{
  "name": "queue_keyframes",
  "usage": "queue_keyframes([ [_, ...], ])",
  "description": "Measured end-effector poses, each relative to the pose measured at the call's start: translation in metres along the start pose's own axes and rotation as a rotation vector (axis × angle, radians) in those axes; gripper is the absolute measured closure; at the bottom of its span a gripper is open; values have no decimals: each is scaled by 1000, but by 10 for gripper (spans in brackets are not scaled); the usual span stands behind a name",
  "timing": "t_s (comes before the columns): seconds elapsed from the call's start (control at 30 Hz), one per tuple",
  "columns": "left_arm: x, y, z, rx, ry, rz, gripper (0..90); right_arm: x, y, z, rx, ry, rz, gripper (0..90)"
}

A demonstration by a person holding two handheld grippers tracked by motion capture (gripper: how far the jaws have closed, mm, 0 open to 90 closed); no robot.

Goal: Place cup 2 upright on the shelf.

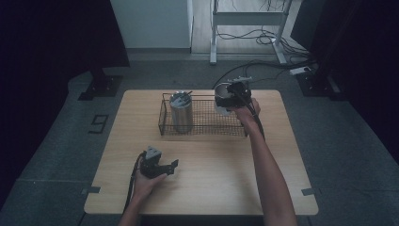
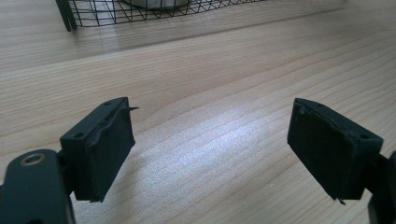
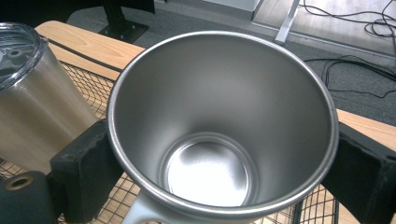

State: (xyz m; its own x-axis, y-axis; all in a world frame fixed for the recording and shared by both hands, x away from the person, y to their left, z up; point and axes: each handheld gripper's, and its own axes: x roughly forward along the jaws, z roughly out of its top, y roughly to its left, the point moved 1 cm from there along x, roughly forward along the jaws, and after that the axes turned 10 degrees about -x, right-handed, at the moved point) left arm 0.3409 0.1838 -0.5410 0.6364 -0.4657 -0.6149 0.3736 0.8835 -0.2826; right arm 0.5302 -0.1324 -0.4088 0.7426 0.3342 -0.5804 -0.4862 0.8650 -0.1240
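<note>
Your right hand-held gripper [image 3: 219, 163] clamps the open, lidless stainless-steel cup [image 3: 219, 126] across its upper wall, above the right end of the black wire basket [image 1: 202, 123]. The cup is rigid, light when empty and likely slick, so keep the pads below the rim. The right gripper view shows its bare interior; the high view shows your left hand-held gripper [image 1: 164, 167] parted and empty over the tabletop [image 1: 211, 179].

silver cup [image 3: 224, 126], black wire basket [image 1: 207, 123]
</note>
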Motion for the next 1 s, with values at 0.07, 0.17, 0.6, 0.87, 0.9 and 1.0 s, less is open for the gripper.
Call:
queue_keyframes([
  [0.07, 0, 1, 0, -1, 0, -2, 146, 2, 1, 0, -2, 1, 5, 74],
  [0.17, 0, 1, 0, -2, 0, -2, 146, 5, 1, -1, -4, 5, 4, 74],
  [0.6, 0, 1, -1, -1, 3, -1, 146, 21, 0, -15, 11, 43, 11, 74],
  [0.87, 1, 1, -1, -2, 4, 0, 146, 30, 2, -21, -8, 83, 8, 73],
  [0.9, 1, 1, -1, -1, 4, 0, 146, 31, 2, -22, -10, 84, 8, 74],
  [1.0, 1, 1, -1, -1, 3, 0, 146, 34, 2, -25, -7, 87, 13, 73],
])
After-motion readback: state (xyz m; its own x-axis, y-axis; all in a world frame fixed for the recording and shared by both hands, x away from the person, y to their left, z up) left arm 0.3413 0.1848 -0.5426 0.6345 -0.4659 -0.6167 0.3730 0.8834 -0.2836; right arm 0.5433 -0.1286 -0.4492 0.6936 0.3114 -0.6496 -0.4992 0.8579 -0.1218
